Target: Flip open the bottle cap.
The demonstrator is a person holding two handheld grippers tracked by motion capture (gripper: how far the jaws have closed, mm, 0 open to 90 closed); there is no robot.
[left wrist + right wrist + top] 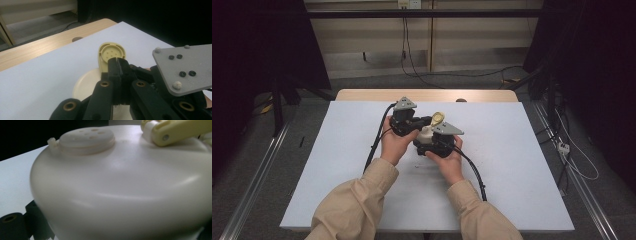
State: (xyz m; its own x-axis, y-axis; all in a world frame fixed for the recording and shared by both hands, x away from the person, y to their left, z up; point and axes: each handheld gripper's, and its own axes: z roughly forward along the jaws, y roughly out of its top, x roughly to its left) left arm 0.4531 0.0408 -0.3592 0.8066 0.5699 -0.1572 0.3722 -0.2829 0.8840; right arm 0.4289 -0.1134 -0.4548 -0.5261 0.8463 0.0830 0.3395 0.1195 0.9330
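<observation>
A cream round container (426, 134) sits at the middle of the white tabletop (337, 165). Its yellow flip lid (438, 118) stands raised. In the left gripper view my left gripper (117, 61) has its black jaws pressed together on the near rim of the yellow lid (111, 51), with the cream container (83, 82) below. My right gripper (428, 142) is clamped on the container's body. In the right gripper view the container (120, 195) is very close, with a perforated cap (87, 138) on top and the yellow lid's hinge arm (175, 131) at the upper right.
The white board lies on a wooden table whose far edge (362, 95) shows beyond it. Black cables (374, 145) trail from both grippers toward the person. Metal rails (257, 170) and loose cords (579, 170) run along the floor at both sides.
</observation>
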